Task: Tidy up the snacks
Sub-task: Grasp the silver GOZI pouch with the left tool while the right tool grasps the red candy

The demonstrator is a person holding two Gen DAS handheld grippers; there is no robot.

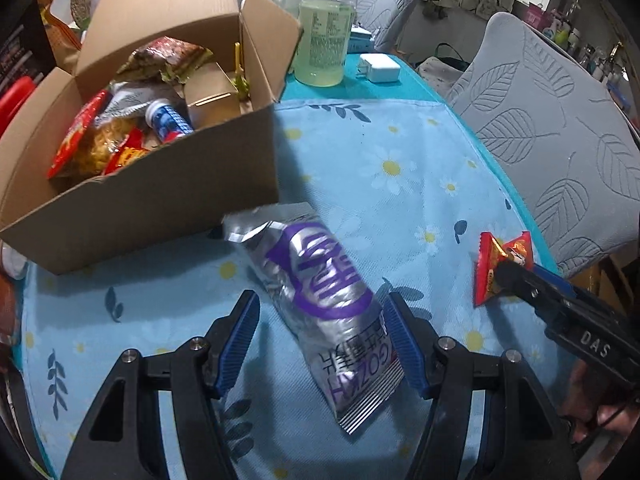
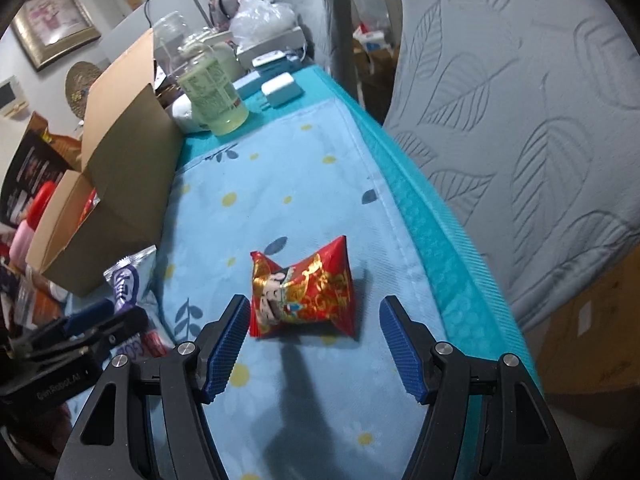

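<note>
A silver and purple snack packet (image 1: 324, 300) lies flat on the blue flowered cloth (image 1: 400, 208), just in front of an open cardboard box (image 1: 160, 200) holding several snacks. My left gripper (image 1: 320, 298) hangs open over the packet, which sits between the fingers; the right pad is at its edge and the left pad stands apart from it. A red and gold snack packet (image 2: 308, 292) lies near the table's right edge. My right gripper (image 2: 315, 301) is open around it, with the left pad close to its corner. The silver packet (image 2: 126, 276) and left gripper (image 2: 116, 316) show at the left.
A bottle of pale yellow liquid (image 1: 324, 40) and a white charger (image 1: 380, 67) stand behind the box. A grey leaf-patterned chair (image 2: 520, 120) is close against the table's right edge. Clutter lies left of the box (image 2: 120, 208).
</note>
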